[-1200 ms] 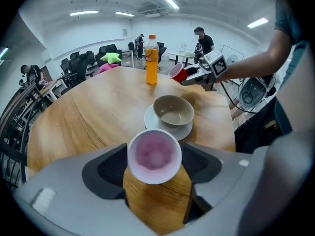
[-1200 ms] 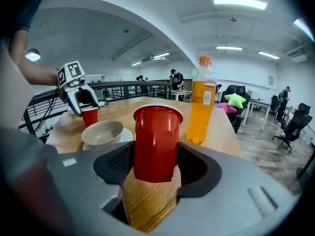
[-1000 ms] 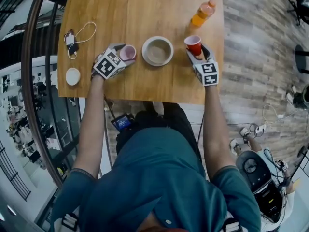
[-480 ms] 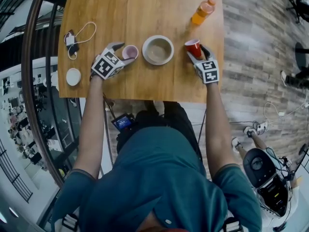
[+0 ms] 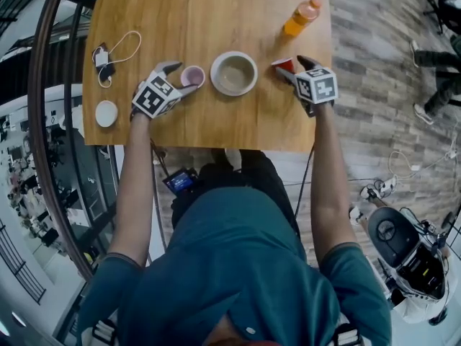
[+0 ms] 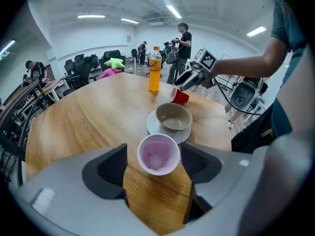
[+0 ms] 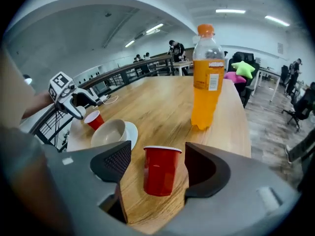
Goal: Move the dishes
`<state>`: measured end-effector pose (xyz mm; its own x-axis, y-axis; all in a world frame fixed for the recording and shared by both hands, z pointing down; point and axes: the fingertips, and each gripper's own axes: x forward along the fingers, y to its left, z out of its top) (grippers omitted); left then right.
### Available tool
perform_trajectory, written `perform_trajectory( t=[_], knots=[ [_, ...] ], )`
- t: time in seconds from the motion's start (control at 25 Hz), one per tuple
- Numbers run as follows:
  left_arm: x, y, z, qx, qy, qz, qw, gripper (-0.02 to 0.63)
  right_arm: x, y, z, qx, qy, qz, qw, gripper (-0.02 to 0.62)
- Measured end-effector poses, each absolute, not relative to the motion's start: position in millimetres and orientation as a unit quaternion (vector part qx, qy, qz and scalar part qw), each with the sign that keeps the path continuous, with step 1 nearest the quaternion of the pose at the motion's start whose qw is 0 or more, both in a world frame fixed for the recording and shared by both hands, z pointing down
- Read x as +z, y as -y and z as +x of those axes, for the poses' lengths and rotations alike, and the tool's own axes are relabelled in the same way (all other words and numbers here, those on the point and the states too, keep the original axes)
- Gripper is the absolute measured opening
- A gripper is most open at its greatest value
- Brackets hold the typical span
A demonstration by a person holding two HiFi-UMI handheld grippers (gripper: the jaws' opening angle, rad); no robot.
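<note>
Two cups on the desk (image 5: pixel 202 20), each between slack jaws.
The right hand-held gripper (image 7: pixel 156 156) has just been opening; the red cup (image 7: pixel 161 173) stands upright between its jaws, low in the frame and clear of both pads. The left hand-held gripper (image 6: pixel 153 157), also released, straddles the pink cup (image 6: pixel 158 154), with the bowl (image 6: pixel 173 117) just above it in the frame.

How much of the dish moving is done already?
Nothing looks clearly finished. The jaws of the right gripper have just been opening, with the red cup standing free between them. The left gripper straddles the pink cup without squeezing it. The bowl on its saucer sits untouched in the middle.
</note>
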<state>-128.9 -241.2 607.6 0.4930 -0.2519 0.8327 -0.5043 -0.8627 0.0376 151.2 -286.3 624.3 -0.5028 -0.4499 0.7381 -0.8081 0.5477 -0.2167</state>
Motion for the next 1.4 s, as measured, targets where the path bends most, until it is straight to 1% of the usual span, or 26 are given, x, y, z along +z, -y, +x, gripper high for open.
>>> perform_trajectory(
  t=[0.16,0.28,0.36,0.44,0.6,0.64,0.84,0.96,1.04,1.16,1.28,1.4],
  knots=[
    [610,239,-128,0.448,0.220,0.855,0.140,0.339,653,298,149,0.321,0.780,0.385,0.374,0.331],
    [609,236,-129,0.452,0.221,0.853,0.141,0.339,662,296,146,0.339,0.768,0.374,0.394,0.317],
    [609,236,-130,0.450,0.223,0.853,0.142,0.339,657,296,148,0.332,0.771,0.379,0.390,0.311],
    [610,238,-130,0.447,0.224,0.854,0.144,0.339,640,305,150,0.301,0.789,0.405,0.351,0.308],
    [610,240,-129,0.450,0.224,0.852,0.146,0.338,607,314,162,0.229,0.835,0.465,0.183,0.310],
    [610,240,-128,0.450,0.224,0.852,0.145,0.337,608,310,166,0.220,0.838,0.474,0.159,0.310],
    [606,236,-120,0.449,0.216,0.856,0.140,0.337,633,280,190,0.209,0.828,0.504,0.130,0.310],
    [606,234,-118,0.448,0.213,0.857,0.137,0.337,629,268,194,0.216,0.819,0.519,0.116,0.310],
    [607,231,-121,0.450,0.211,0.857,0.135,0.337,632,262,190,0.216,0.824,0.509,0.127,0.311],
    [608,227,-122,0.452,0.210,0.856,0.136,0.337,647,261,181,0.224,0.827,0.478,0.194,0.313],
    [606,226,-116,0.449,0.209,0.858,0.137,0.337,651,260,177,0.244,0.827,0.452,0.229,0.316],
    [604,224,-114,0.448,0.208,0.859,0.137,0.337,654,254,171,0.269,0.824,0.414,0.279,0.324]
  ],
)
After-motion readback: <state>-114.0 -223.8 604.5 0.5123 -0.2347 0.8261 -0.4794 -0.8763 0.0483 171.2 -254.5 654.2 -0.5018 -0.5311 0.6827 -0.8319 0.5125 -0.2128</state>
